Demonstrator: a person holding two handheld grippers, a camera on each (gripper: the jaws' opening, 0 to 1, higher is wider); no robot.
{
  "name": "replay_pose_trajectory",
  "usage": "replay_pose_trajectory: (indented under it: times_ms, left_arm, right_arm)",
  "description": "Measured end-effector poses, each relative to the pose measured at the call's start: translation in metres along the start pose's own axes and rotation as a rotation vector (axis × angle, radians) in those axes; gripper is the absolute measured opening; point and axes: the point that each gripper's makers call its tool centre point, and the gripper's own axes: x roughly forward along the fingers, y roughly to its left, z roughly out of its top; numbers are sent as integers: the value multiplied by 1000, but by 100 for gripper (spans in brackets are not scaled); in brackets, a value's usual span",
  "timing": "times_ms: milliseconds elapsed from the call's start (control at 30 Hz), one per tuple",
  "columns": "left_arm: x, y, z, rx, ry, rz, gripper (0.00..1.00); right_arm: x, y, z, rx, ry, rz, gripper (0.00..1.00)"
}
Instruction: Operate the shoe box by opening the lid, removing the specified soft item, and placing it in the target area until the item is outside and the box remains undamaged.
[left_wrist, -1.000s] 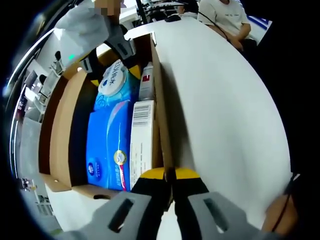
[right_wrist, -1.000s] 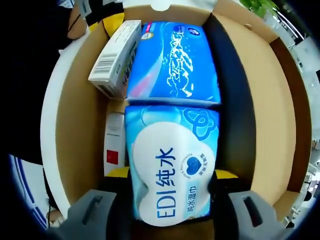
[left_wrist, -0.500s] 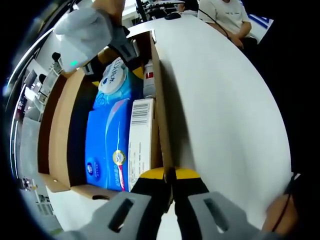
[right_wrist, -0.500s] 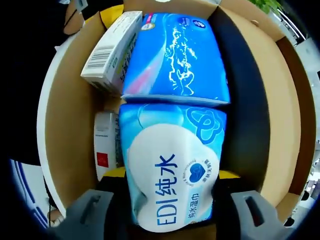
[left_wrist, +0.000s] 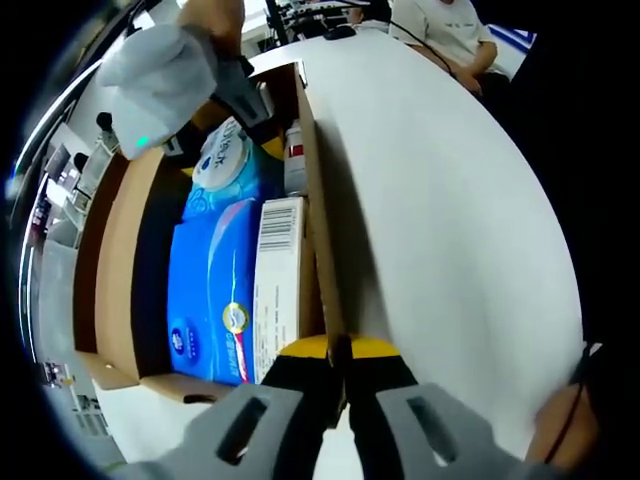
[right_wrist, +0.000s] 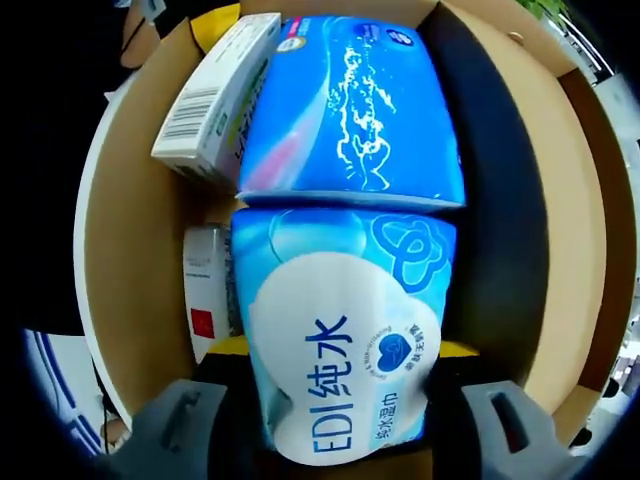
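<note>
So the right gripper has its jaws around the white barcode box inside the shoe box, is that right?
Not quite. In the right gripper view, the right gripper has its jaws around the EDI wet wipes pack, not the white barcode box, which lies further in inside the shoe box.

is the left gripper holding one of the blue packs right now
No, the left gripper is shut on the side wall of the brown cardboard shoe box, beside the dark blue soft pack.

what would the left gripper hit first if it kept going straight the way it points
The left gripper is clamped on the shoe box wall, so pushing on would just slide it along that cardboard edge. Past it, the white table looks free, though depth is hard to judge.
</note>
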Motion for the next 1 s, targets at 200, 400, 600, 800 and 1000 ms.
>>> replay_pose_trajectory:
  times_ms: [200,400,600,800,1000]
  left_arm:
    - [0,1,0,1,-4,-1,3]
    - [1,3,-1,1,-4,-2,3]
    - [1,4,0,2,-4,-2,3]
    - [1,5,0,6,-5,-5,3]
    - [1,4,-1,1,-5,-2,3]
  right_arm:
    - [-1,3,0,-8,12,0,68]
    - [-1,8,2,-10,5,15,68]
    - [-1,10,2,2,29,15,68]
    - [-2,11,0,17,52,4,68]
    - [-2,11,-2,23,88,1,68]
